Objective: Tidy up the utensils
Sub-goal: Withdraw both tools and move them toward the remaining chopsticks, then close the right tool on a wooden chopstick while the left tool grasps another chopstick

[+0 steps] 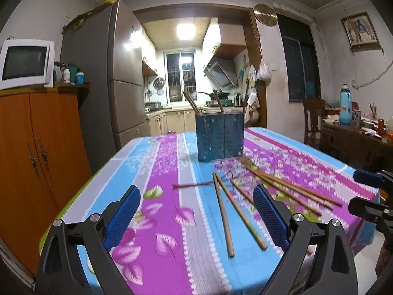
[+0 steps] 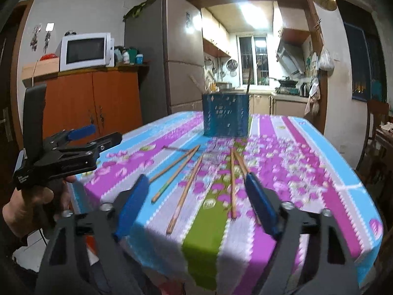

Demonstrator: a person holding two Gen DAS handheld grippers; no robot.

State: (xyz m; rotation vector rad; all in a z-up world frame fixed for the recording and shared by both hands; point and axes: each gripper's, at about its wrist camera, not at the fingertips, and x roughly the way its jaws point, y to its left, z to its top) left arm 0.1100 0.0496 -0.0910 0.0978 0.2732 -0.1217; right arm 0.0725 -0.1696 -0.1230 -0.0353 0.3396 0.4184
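Far left, beyond the tabletop edge: orange wooden cabinet [image 1: 36,147] with white microwave [image 1: 25,60] on top, then tall grey fridge [image 1: 110,78].

Left gripper [image 1: 196,217] low in the foreground of its own view, blue-padded fingers [image 1: 122,217] spread wide apart, nothing between them, hovering over the near end of the tabletop [image 1: 157,162] with its striped floral cloth in blue, purple and grey. Seen again from the right wrist view at far left [image 2: 98,136], held in a hand [image 2: 32,209] just off the tabletop's left edge.

Toward the middle: blue utensil holder [image 1: 219,137] standing upright on the far part of the tabletop, with a few chopsticks in the holder [image 1: 191,103] sticking up from its top. Loose wooden chopsticks [image 1: 222,211] scattered flat on the cloth between holder and grippers; two lying side by side nearest the left gripper, more fanning off to the right [image 1: 289,189], some crossing. Exact count blurred by motion.

Right gripper [image 2: 196,207] likewise wide apart and empty, fingers flanking the near ends of the chopsticks [image 2: 185,193] from above the near tabletop edge; contact not discernible.

Further right, past the tabletop: dark side table [image 1: 356,132] crowded with small items, including a tall blue bottle [image 1: 345,104].
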